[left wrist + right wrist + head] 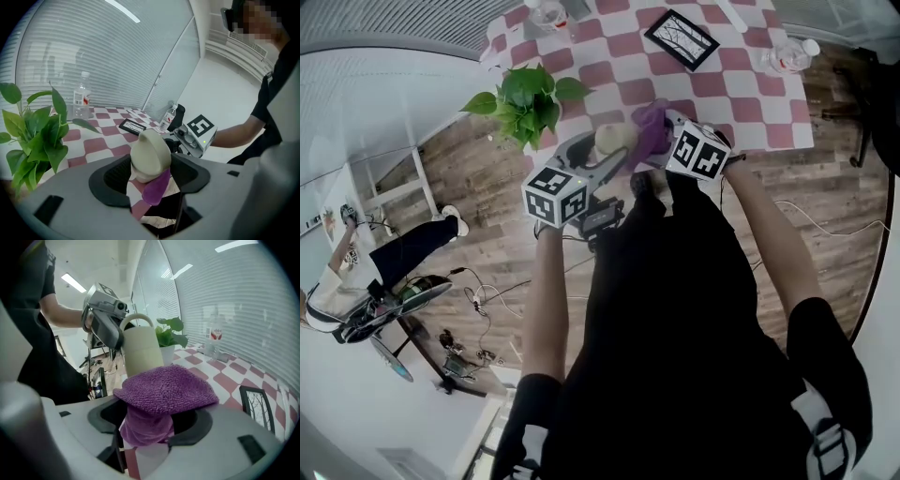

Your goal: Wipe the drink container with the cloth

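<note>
Drink container (614, 139) first: in the head view it sits just above frame centre, cream-coloured, clamped in my left claw (609, 155). The purple cloth (649, 127) is bunched against its right side in my right claw (654, 141). Both my forearms reach up the frame, and the claws tilt down and angle inward to meet. They meet at the near edge of the checked table (769, 94), partly over the wood floor (478, 169). I judge that anything dropped here may land on the floor rather than the tabletop.

In the left gripper view, my jaws are closed on the container at frame centre, pads on its flanks, with a tail of cloth hanging beneath. The body looks smooth and rounded, so a hard sideways rub could twist it or squeeze it out.

In the right gripper view, my jaws stand wide yet pinch a thick wad of cloth at centre, its top flopping over. The container is just behind, up and left of centre. With so bulky a wad, the cloth could pull free as I drag it.
</note>
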{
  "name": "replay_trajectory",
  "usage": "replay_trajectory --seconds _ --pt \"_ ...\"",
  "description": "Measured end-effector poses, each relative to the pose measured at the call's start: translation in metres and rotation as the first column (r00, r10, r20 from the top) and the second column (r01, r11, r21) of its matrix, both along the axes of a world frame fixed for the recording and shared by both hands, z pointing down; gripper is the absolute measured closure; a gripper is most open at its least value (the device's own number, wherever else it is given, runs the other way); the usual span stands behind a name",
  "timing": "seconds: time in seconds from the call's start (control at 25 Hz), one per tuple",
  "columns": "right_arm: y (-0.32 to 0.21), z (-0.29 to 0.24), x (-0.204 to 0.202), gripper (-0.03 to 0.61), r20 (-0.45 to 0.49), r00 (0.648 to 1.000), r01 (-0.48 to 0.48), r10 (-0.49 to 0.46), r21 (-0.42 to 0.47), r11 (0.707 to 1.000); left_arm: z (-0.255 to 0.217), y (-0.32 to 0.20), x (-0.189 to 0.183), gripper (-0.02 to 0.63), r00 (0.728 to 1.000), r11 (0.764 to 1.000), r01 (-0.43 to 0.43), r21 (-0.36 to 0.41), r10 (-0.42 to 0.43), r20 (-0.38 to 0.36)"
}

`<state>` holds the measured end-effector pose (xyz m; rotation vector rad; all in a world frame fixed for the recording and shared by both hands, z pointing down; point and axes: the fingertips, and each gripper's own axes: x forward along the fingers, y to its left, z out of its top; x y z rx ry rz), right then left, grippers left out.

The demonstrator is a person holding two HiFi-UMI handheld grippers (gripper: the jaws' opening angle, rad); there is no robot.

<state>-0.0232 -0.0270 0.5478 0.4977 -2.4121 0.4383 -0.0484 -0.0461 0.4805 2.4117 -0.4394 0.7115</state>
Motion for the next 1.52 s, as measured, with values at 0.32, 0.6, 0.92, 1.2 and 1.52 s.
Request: replay_trajectory --seconds 0.32,0.6,0.92,1.2,1.52 --pt "-0.004 -0.043 -0.010 0.299 0.056 0.971 0.231 -0.232 0.030 0.973 -0.001 0.007 0.003 0.331 0.998 0.998 -0.054 0.037 0.053 0.027" --pt "0.001 -0.058 -0.018 0.298 0.028 0.919 0.392 -0.394 0.048 0.919 -0.001 0.016 0.001 0.331 0.993 0.993 -0.102 0.064 0.098 0.067" --pt "0.002 -0.059 -0.014 0.298 0.053 0.947 0.312 -0.317 0.082 0.947 -0.006 0.015 0.011 0.331 0.999 0.998 -0.001 0.069 -0.001 0.034" --pt "0.007 -0.053 -0.012 0.299 0.084 0.942 0.319 -0.324 0.068 0.945 -0.005 0.017 0.009 0.331 0.999 0.997 0.026 0.068 -0.029 0.039" --pt "0.014 -0.001 0.002 0.297 0.036 0.919 0.393 -0.392 -0.064 0.917 -0.004 0.024 0.003 0.331 0.997 0.992 -0.061 0.108 0.056 0.050"
